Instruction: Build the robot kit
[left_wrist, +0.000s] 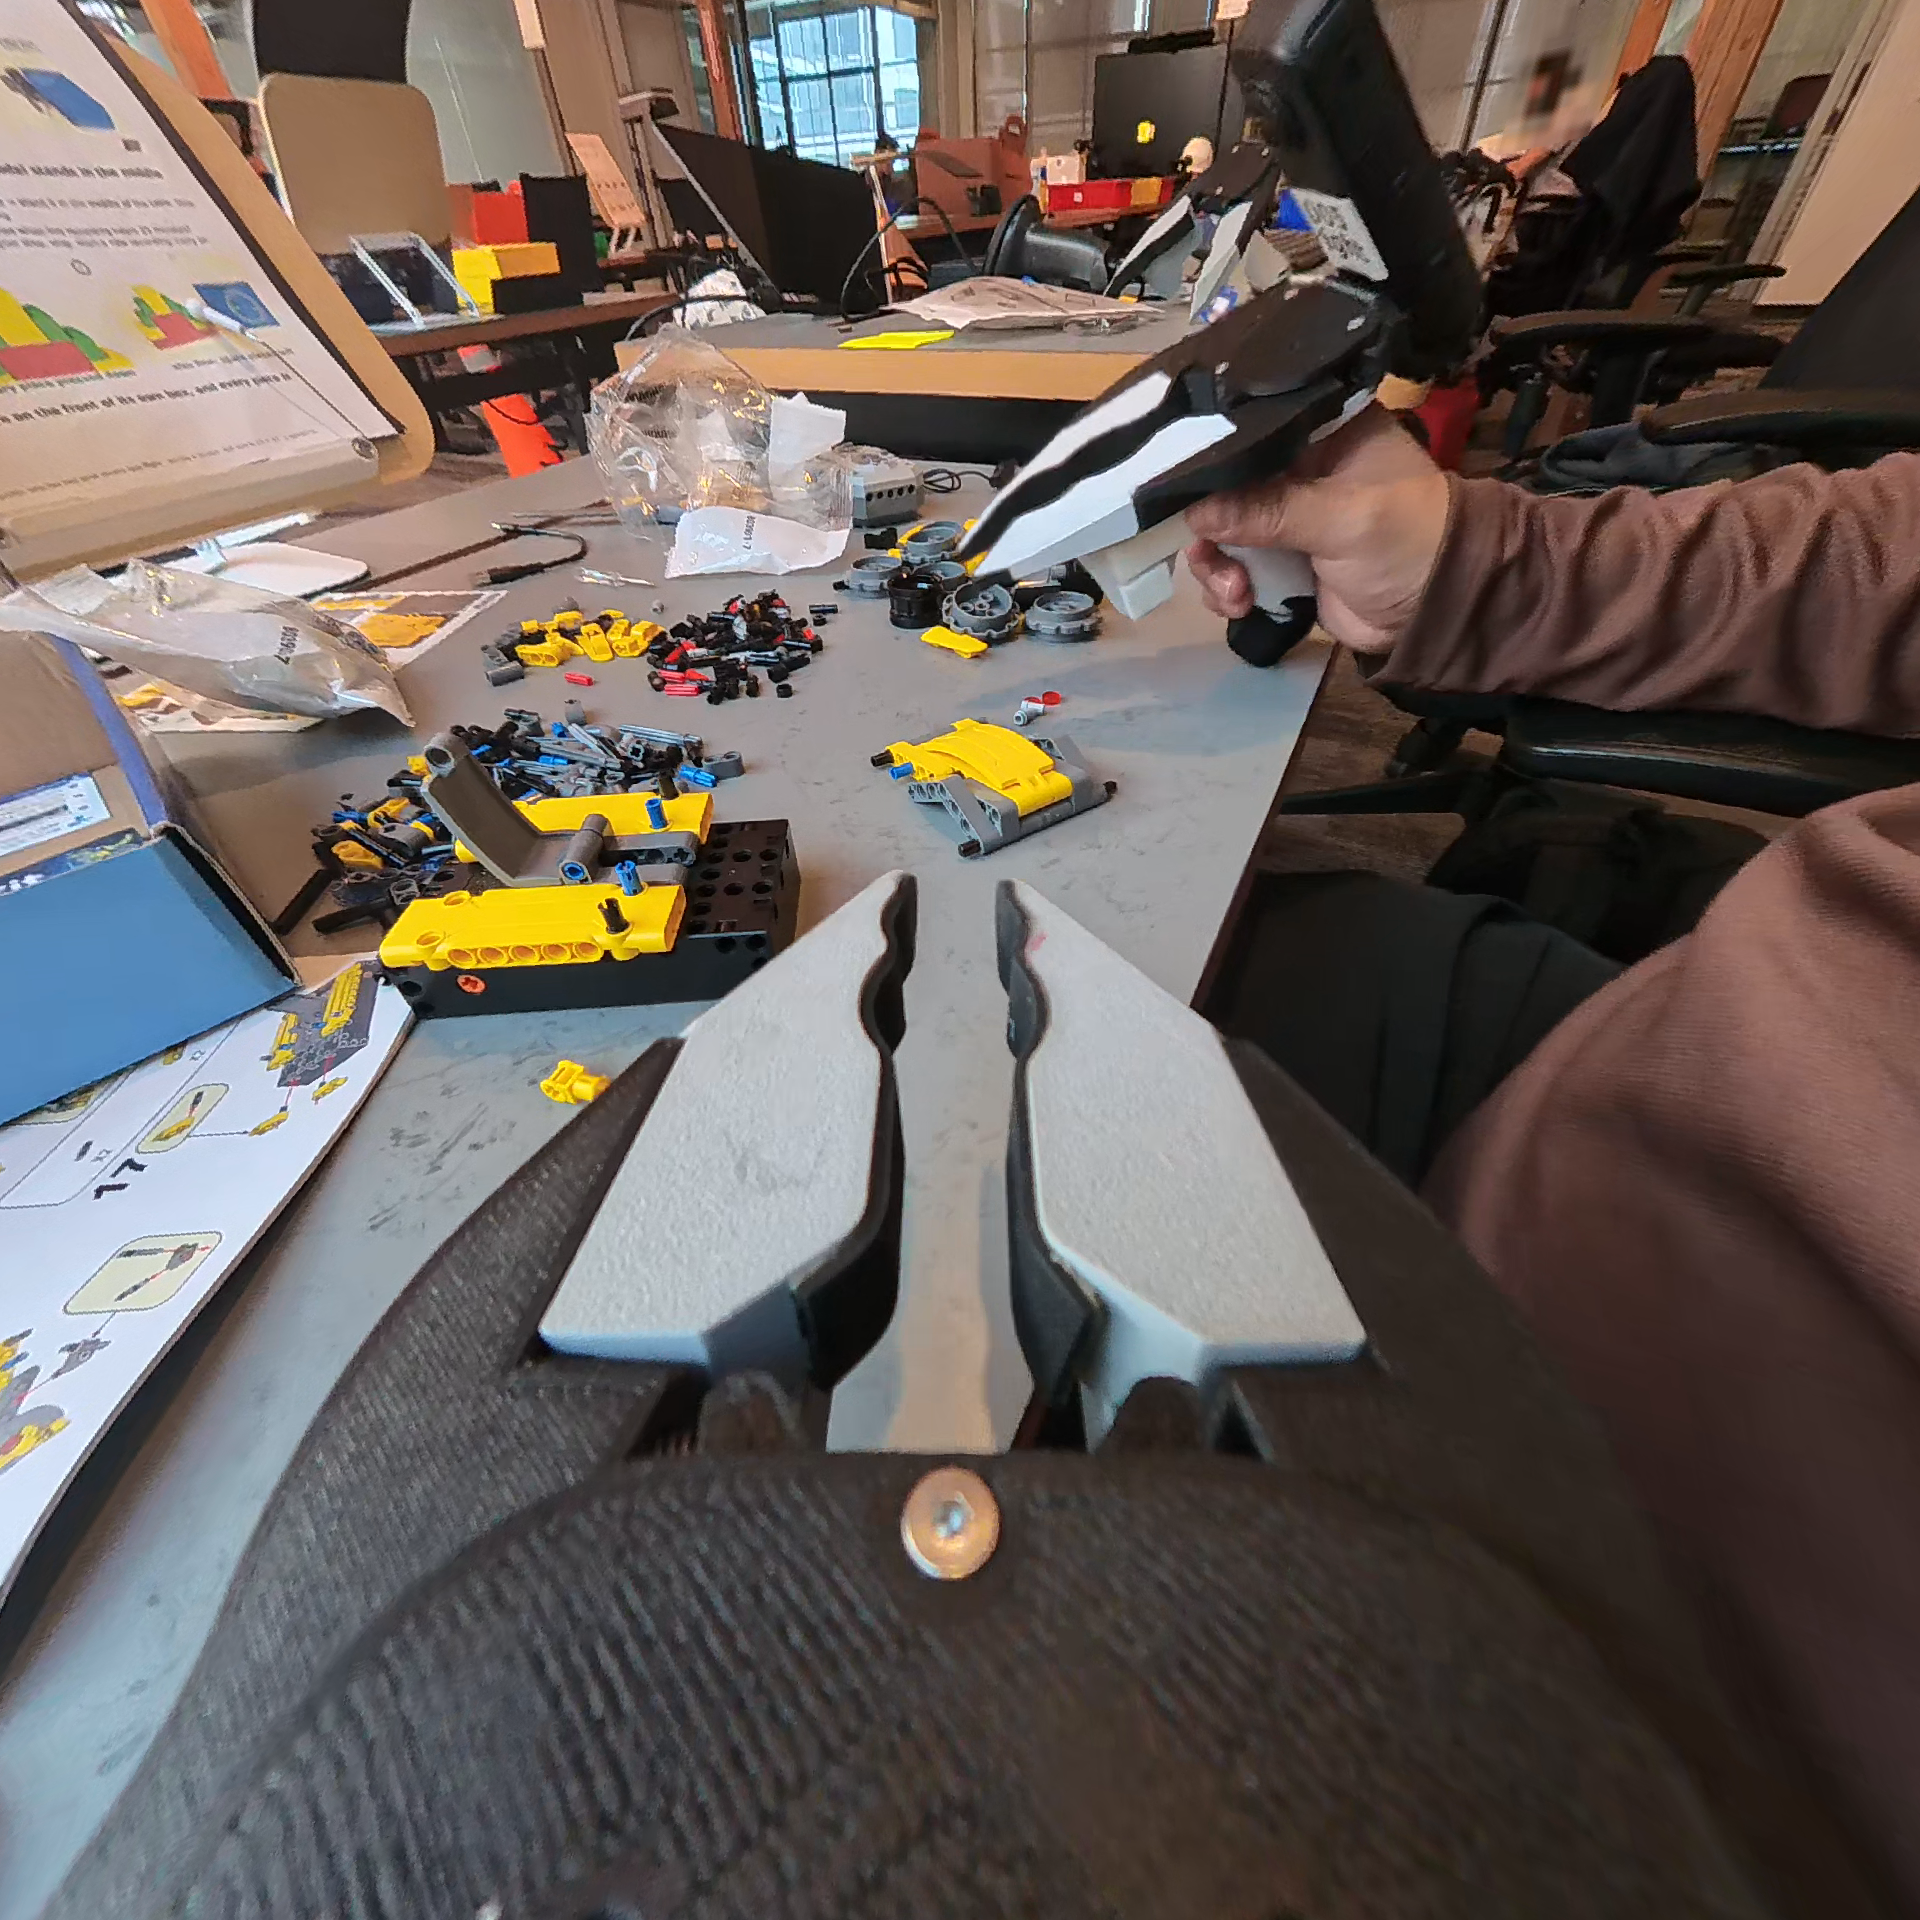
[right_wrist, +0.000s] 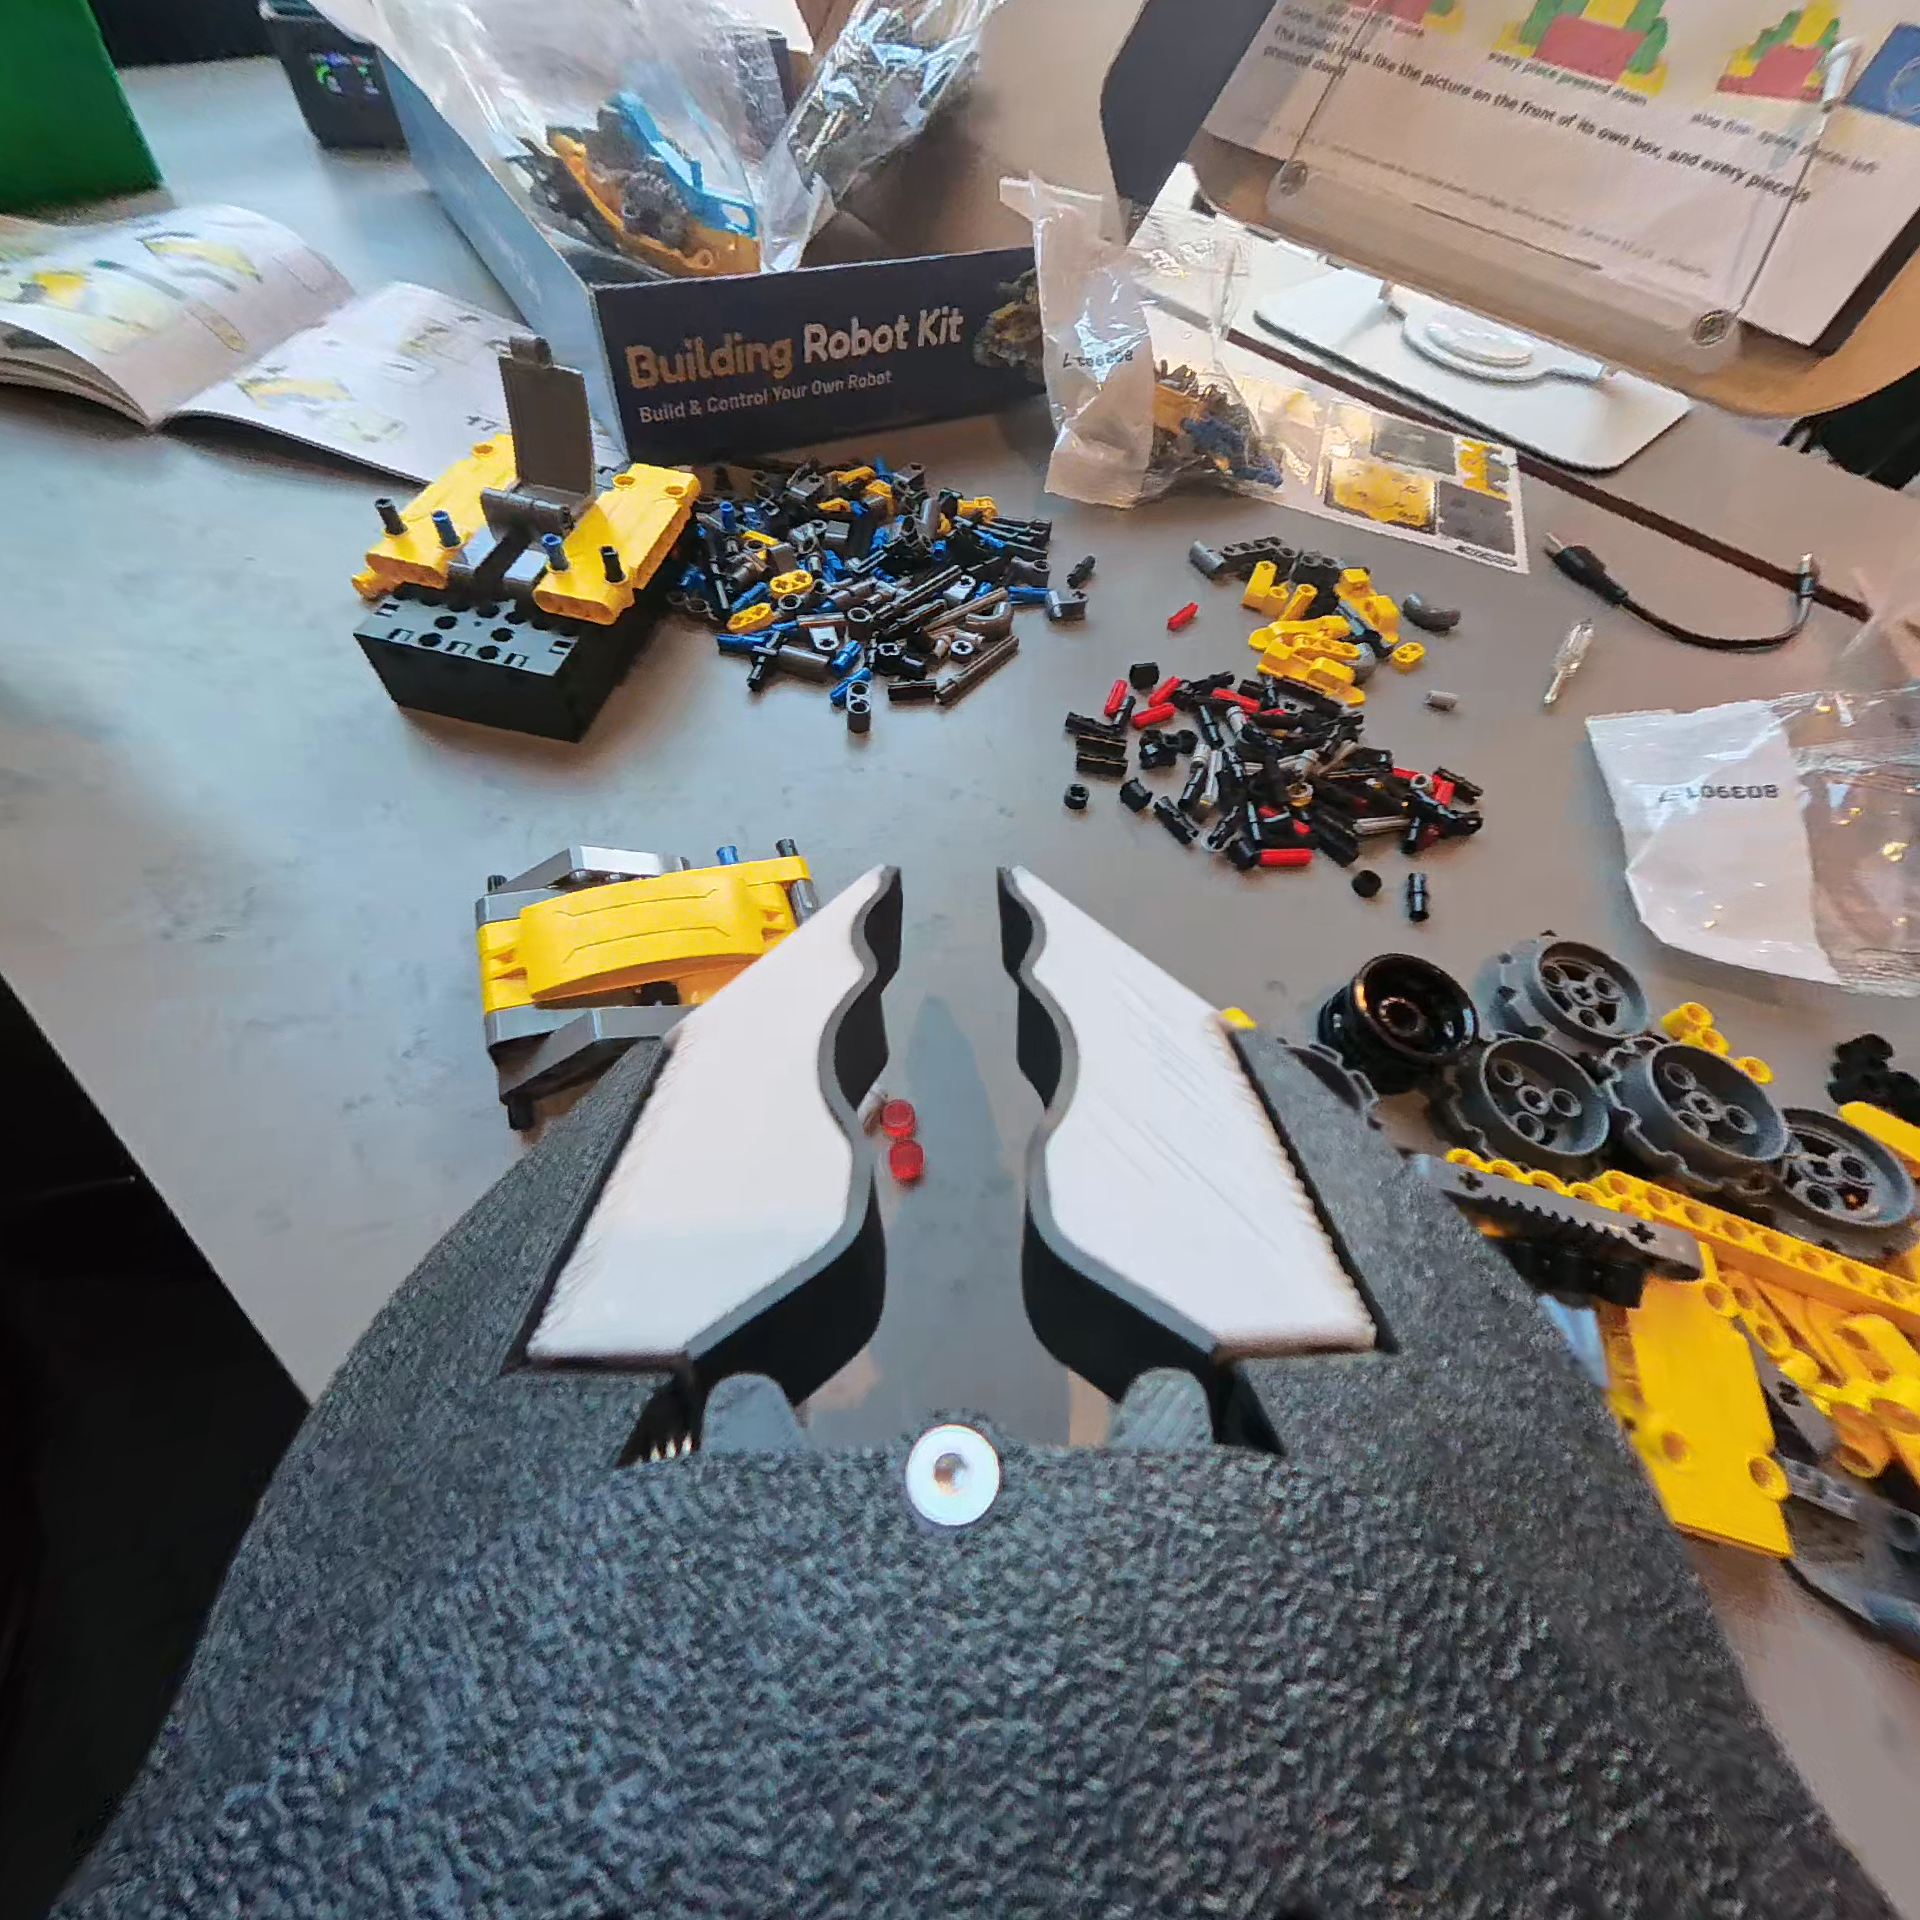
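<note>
left hand-held gripper (left_wrist: 956, 904): spread a little, nothing between the fingers. It hangs over bare grey surface (left_wrist: 1143, 727) at the near edge, not touching any part. Nearest thing is the black block (left_wrist: 665, 914) with yellow beams on top, just to its left and a bit farther.

right hand-held gripper (right_wrist: 948, 894): also spread, empty. It hovers above the surface with two tiny red studs (right_wrist: 900, 1138) lying down between its fingers, not pinched. From the left view its tips sit right over the wheel pile.

yellow-grey module (right_wrist: 623, 951): just left of the right gripper's left finger. Looks like stiff, light plastic; I'd guess the grey frame sides are the safest place to pinch, since the curved yellow cover looks smooth and could slip.

wheels (right_wrist: 1621, 1091): grey hubs plus a black one, just right of the right gripper. Rigid, round, probably roll away if nudged; the rim looks like the best hold.

red studs: super small and glossy, likely fiddly, easy to flick off.

black block: chunky, probably the heaviest piece here, a grey hinged panel stands up on it. The pins sticking up look like they'd pop out if grabbed.

loose piles: blue-black pins (right_wrist: 883, 592) far centre, red-black pins (right_wrist: 1268, 769) to the right, small yellow bits (right_wrist: 1314, 634) beyond those.

other stuff: kit box (right_wrist: 810, 353) and open booklet (right_wrist: 208, 312) far left, clear bags (right_wrist: 1143, 364) far right.
</note>
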